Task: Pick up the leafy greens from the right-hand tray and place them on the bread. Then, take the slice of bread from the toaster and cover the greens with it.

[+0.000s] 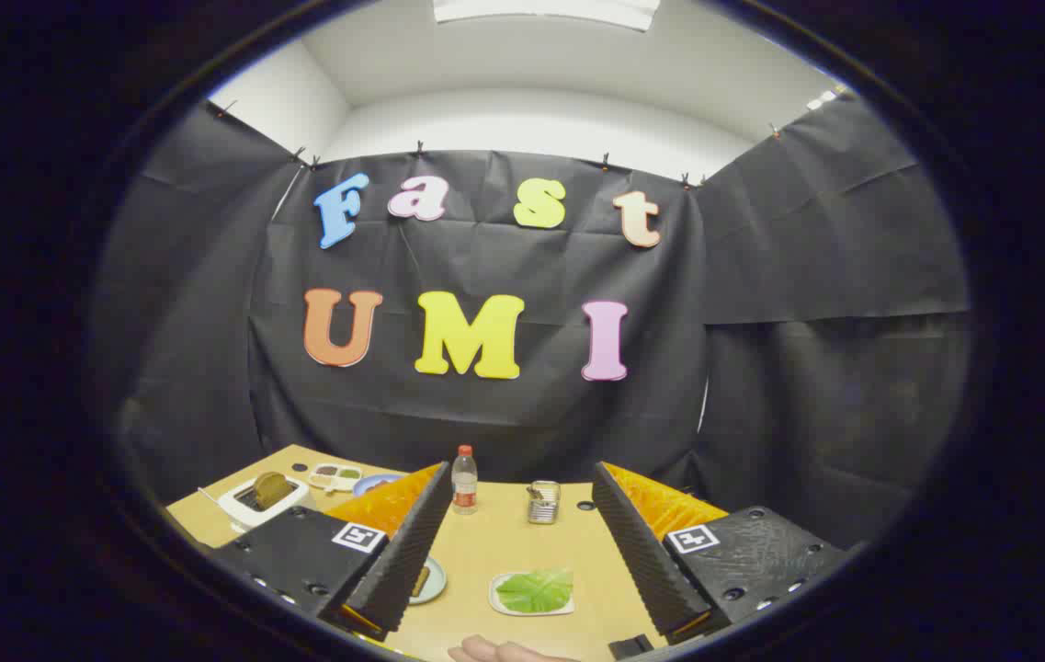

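table (494,552), pale wood, spreads out below and beyond the claw, backed by the black cloth wall (807,368) of the booth. gripper (522,588) comes next in size: its two ridged black fingers (407,552) stand wide apart, holding nothing, high above the tabletop. toaster (260,501), white, sits far to the left, beyond the left finger, with a browned slice of bread (272,489) standing up out of its slot. white tray (531,593) lies on the table between the fingers, toward the near side, and the leafy greens (536,589) rest flat on it, untouched. pale round plate (430,581) sits just left of the tray, partly hidden behind the left finger; a brown piece on it may be the bread, though too little shows to be sure. clear bottle (464,480) with a red cap stands upright at the far side, and a small metal container (542,502) stands near it to the right. small sectioned dish (335,475) lies beyond the toaster. part of a hand (494,651) shows at the nearest edge.
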Action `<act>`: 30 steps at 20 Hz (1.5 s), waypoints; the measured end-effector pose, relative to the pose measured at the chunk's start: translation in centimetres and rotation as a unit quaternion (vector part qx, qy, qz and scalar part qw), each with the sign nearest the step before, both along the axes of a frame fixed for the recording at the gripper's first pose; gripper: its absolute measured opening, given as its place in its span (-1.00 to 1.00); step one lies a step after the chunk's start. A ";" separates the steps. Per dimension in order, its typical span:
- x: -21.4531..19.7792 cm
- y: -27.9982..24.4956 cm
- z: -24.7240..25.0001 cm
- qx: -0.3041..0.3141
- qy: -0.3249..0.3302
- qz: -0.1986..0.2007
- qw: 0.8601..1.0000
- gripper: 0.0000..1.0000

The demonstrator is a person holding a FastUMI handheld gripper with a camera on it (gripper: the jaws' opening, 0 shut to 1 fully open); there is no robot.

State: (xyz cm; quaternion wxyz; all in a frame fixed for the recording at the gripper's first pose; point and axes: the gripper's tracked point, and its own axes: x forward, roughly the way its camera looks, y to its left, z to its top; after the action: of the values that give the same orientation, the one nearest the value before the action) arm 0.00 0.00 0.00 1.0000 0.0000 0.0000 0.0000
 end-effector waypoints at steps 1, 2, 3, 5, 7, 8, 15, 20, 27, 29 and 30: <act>0.2 -0.3 0.0 0.002 -0.002 0.002 1.000 0.90; 0.7 -0.5 -0.1 0.005 0.001 0.005 1.000 0.90; 1.0 -0.9 -0.7 0.007 0.009 0.006 1.000 0.90; 1.2 -1.0 -1.3 0.010 0.011 0.023 1.000 0.91; 2.0 -2.1 -2.2 0.005 0.011 0.024 1.000 0.91; 2.3 -2.2 -2.8 0.007 0.017 0.028 0.999 0.91; 3.9 -3.5 -5.2 0.015 0.041 0.070 0.997 0.91; 6.1 -4.3 -9.6 0.006 0.081 0.106 0.991 0.90; 12.0 -6.0 -20.7 0.025 0.221 0.148 0.964 0.92; 14.5 -7.4 -23.9 0.036 0.260 0.134 0.956 0.92; 15.8 -8.0 -25.6 0.042 0.277 0.125 0.952 0.92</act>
State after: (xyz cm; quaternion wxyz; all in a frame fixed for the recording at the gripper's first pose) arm 15.79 -7.99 -25.57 0.9518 0.0425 0.2770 0.1248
